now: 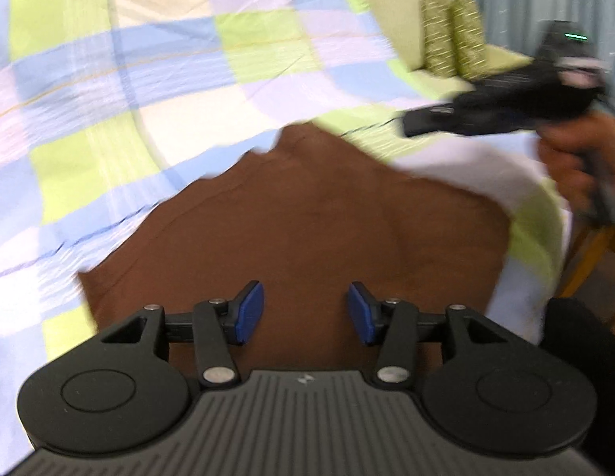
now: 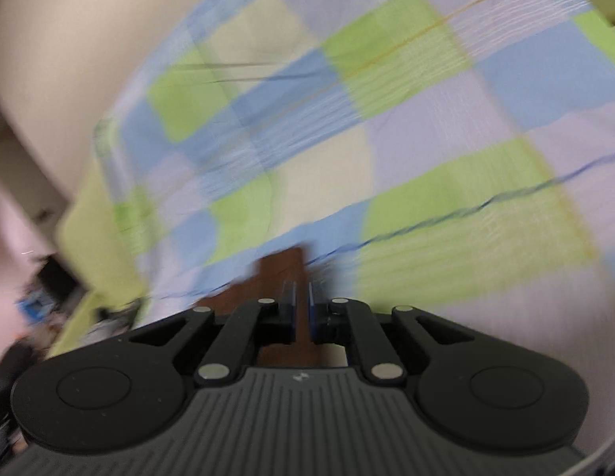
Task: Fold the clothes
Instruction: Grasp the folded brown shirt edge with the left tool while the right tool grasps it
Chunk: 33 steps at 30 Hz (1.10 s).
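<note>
Checked bedsheet (image 1: pixel 156 91), pastel squares of green, blue, lilac and cream, covers the whole work surface in both views; fabric lies mostly flat with slight creasing.

Brown garment (image 1: pixel 307 218) lies spread on the sheet, filling the centre and lower half of the left wrist view, its ragged far edge toward 12 o'clock. In the right wrist view only a narrow strip of the same brown cloth (image 2: pixel 285 273) shows, running out toward 12 o'clock from between the fingers.

Two green patterned cushions (image 1: pixel 452 39) stand upright at 1 o'clock in the left view, well apart from the garment.

Left gripper (image 1: pixel 306 311): jaws about half open, blue pads apart, poised over the garment's near part; nothing between the pads. Contact with the cloth cannot be determined.

Right gripper (image 2: pixel 302 309): jaws nearly closed, pads pinching a fold of the brown garment. Seen from the left view at 2 o'clock, it is blurred, carried in a person's hand (image 1: pixel 569 158).
</note>
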Each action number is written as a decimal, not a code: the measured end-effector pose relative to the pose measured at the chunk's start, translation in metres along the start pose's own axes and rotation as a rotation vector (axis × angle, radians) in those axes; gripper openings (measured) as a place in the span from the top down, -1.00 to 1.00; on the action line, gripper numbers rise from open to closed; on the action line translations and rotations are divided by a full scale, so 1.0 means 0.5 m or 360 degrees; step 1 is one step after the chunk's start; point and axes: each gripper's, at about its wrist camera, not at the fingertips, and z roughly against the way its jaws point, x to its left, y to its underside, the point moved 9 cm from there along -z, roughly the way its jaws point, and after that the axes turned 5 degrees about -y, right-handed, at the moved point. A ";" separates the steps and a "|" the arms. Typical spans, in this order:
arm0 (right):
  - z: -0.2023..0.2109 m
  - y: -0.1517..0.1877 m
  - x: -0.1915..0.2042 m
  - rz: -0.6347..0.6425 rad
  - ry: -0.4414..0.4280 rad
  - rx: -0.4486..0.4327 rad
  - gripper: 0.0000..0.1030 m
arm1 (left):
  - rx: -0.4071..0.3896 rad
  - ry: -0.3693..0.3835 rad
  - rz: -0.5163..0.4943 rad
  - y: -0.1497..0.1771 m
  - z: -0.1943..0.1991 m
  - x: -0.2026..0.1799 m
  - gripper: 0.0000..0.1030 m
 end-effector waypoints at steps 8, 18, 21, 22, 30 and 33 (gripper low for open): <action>0.047 0.066 -0.057 -0.0017 0.0357 0.0005 0.88 | 0.0047 -0.0141 0.0117 0.056 0.063 0.077 -0.03; -0.106 0.047 0.119 0.0507 0.0144 0.0160 0.62 | -0.0140 -0.0043 0.0111 -0.039 -0.016 0.036 -0.03; -0.152 0.049 0.104 0.0592 0.0190 0.0266 0.69 | -0.0100 -0.0072 0.0122 -0.028 -0.057 0.060 -0.01; -0.165 0.049 0.096 0.0614 0.0211 0.0297 0.86 | -0.0105 -0.0066 0.0127 -0.024 -0.056 0.069 -0.01; -0.123 0.018 0.033 0.0431 0.0435 0.0186 1.00 | -0.0009 -0.0135 0.0200 -0.005 -0.036 0.094 -0.01; -0.097 0.026 0.058 0.0480 0.0517 0.0157 0.86 | 0.0033 -0.0164 0.0211 0.002 -0.024 0.096 -0.01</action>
